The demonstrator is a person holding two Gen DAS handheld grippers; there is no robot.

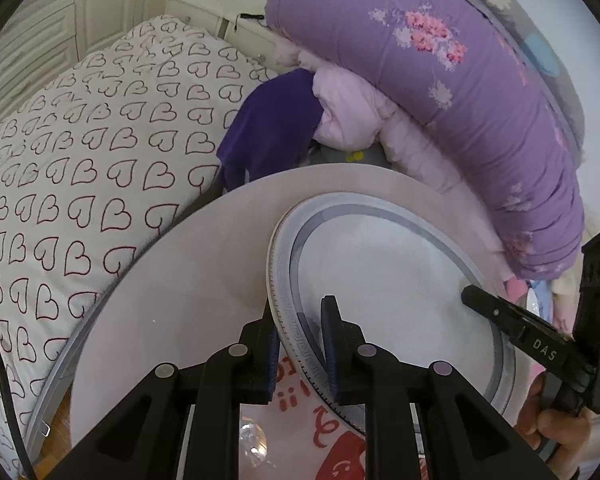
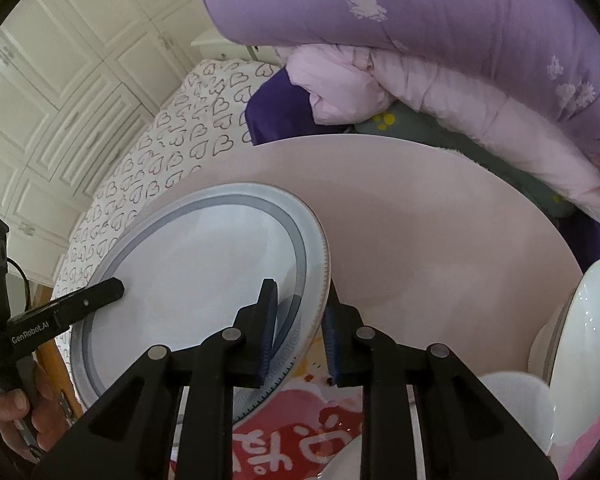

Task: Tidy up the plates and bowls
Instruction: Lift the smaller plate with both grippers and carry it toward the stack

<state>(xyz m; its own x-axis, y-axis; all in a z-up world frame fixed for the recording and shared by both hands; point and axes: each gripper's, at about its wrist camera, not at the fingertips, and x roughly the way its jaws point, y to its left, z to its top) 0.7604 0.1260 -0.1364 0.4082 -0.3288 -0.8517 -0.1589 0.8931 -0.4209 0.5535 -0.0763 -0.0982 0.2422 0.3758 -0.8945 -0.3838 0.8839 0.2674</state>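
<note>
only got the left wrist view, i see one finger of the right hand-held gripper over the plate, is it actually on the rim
Observer: Yes. The right hand-held gripper straddles the blue-ringed plate at its rim, one pad on top and one outside, seemingly clamped.
Operator: anything to the right of it i cant see
Observer: White dishes sit at the right edge of the round table, apart from the plate.
</note>
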